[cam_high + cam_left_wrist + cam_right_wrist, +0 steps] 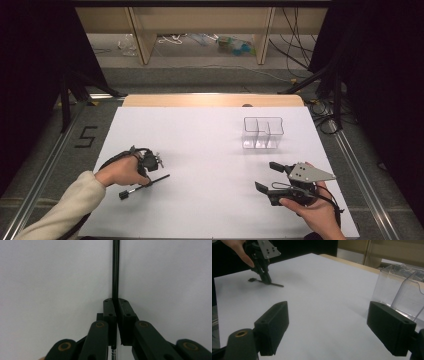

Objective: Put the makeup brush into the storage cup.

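Note:
A thin black stick-like tool (145,185) lies on the white sheet at the near left, its thicker end (123,194) pointing toward the table's front. My left gripper (147,181) points down at it and is shut on its shaft. In the left gripper view the black shaft (115,270) runs straight up from between the closed jaws of the left gripper (115,301). The right gripper view shows the left gripper (265,278) far off, standing on the tool (275,285). My right gripper (268,176) hovers at the near right, open, with nothing between its jaws (328,315).
A clear plastic container (263,132) with compartments stands at the back right of the white sheet (210,150), close ahead of the right gripper; it appears as the clear container (398,287) in the right gripper view. Metal rails run along both table sides.

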Motion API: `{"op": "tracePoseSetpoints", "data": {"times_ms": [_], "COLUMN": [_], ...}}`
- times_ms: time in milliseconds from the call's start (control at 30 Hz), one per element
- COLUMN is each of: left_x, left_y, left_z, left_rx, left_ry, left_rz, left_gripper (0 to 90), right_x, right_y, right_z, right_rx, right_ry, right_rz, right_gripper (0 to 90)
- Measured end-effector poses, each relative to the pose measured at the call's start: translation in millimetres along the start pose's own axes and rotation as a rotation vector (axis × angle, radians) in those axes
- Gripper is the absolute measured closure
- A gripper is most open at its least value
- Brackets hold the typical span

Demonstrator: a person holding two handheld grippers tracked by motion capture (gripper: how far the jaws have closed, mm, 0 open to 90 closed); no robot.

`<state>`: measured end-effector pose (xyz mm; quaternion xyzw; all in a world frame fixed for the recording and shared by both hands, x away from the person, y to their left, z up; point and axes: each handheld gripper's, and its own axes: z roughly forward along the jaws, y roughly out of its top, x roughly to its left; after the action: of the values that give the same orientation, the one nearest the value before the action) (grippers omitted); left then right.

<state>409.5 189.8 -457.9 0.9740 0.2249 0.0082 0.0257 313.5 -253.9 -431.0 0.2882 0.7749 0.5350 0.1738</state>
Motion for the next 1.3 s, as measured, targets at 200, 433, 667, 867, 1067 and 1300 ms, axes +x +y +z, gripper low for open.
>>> {"op": "tracePoseSetpoints", "data": {"times_ms": [200,433,667,867,1067,1300], "left_x": [1.1,1.3,-1.0,-6.7,-17.4,-29.8], "left_y": [-0.1,0.3,1.3,4.2,9.8,17.7], "left_z": [-2.2,-11.7,-21.0,-27.9,-36.4,-46.2], "left_rx": [-0.005,-0.026,-0.047,-0.051,-0.074,-0.086], "left_ry": [-0.011,0.01,0.029,0.04,0.04,0.049], "left_rz": [0.006,0.021,0.058,0.105,0.162,0.206], "left_gripper": [85.4,85.4,85.4,85.4,85.4,85.4], "right_x": [-0.6,-0.5,-0.3,1.3,2.1,2.4], "right_y": [0.2,-0.3,0.3,1.3,2.0,2.3], "right_z": [-0.1,1.5,1.2,3.8,8.0,12.8], "right_rx": [0.001,-0.014,0.004,0.017,0.017,0.013], "right_ry": [-0.001,0.005,0.006,0.03,0.053,0.063], "right_rz": [-0.008,-0.011,-0.02,-0.03,-0.049,-0.058], "right_gripper": [19.1,19.5,20.2,21.2,21.2,21.9]}}
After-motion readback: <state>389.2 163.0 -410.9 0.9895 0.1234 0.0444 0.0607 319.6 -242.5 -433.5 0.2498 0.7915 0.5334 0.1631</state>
